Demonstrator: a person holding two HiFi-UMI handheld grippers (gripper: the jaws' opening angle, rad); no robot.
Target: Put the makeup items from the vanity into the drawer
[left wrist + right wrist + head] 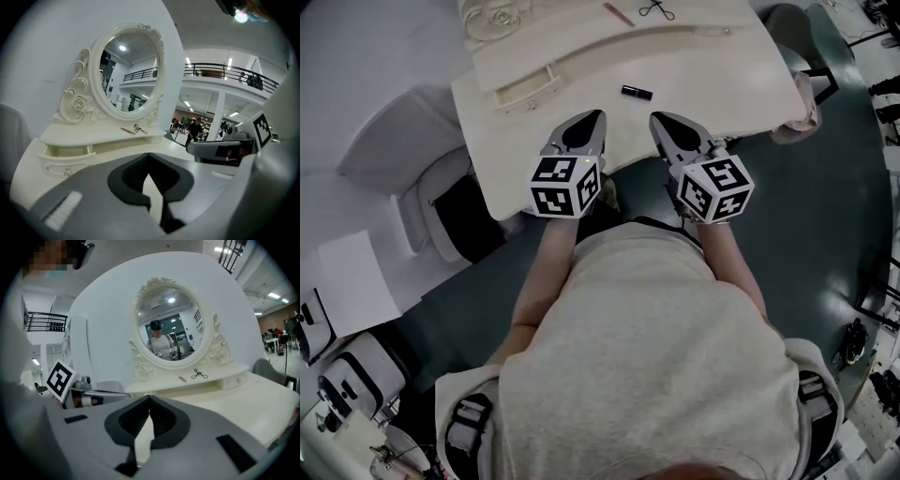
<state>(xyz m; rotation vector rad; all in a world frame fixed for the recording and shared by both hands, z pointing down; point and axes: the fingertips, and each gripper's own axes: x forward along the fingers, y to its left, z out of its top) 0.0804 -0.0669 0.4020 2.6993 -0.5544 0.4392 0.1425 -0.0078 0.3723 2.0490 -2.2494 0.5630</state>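
A black lipstick (637, 92) lies on the cream vanity top (722, 84), just beyond both grippers. On the raised shelf under the oval mirror (129, 70) lie a pink pencil (619, 13) (126, 131) (182, 378) and a black eyelash curler (657, 10) (139, 128) (199, 375). The small drawer (525, 89) (65, 152) at the shelf's left end stands slightly pulled out. My left gripper (598, 114) (149, 154) and right gripper (654, 117) (150, 397) hover side by side over the vanity's near edge, both shut and holding nothing.
White furniture (403, 141) stands left of the vanity, with a white sheet (352, 281) on the grey floor below it. A chair (797, 28) is at the vanity's right end. The right gripper's body (225, 147) shows beside the left one.
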